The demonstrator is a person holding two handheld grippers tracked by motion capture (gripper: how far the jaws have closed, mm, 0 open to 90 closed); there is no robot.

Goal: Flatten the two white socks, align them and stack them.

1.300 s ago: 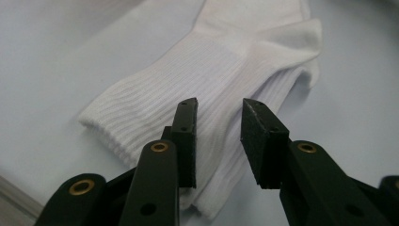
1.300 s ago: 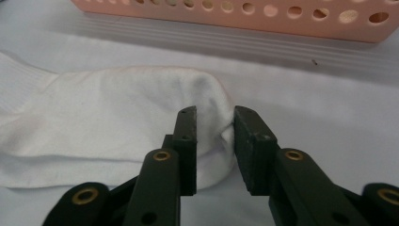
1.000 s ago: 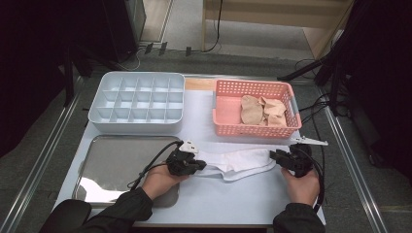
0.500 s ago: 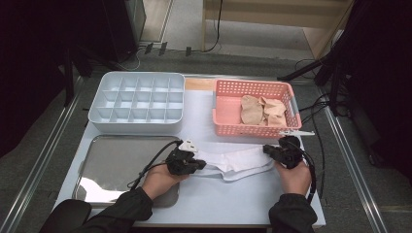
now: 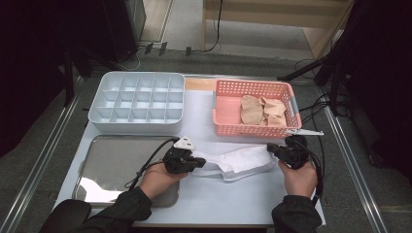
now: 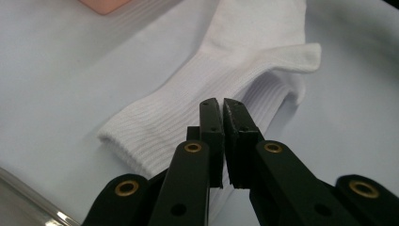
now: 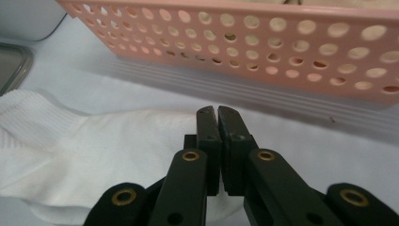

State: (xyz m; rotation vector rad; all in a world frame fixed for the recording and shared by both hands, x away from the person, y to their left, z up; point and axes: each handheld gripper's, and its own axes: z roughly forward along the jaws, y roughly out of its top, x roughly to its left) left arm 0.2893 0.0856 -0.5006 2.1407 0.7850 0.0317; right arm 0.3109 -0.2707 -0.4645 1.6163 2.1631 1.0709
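White sock [image 5: 238,162] lies at lower centre. Left gripper [image 5: 197,162] jaws together over its cuff; right gripper [image 5: 270,148] jaws together at the toe end.

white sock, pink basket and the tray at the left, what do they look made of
White sock: soft knit fabric, matte, ribbed at the cuff. Pink basket: likely moulded plastic, smooth, walls punched with round holes. Tray: apparently metal, with a shiny, reflective surface.

no readable text, labels, brands, numbers or signs on anything in these views
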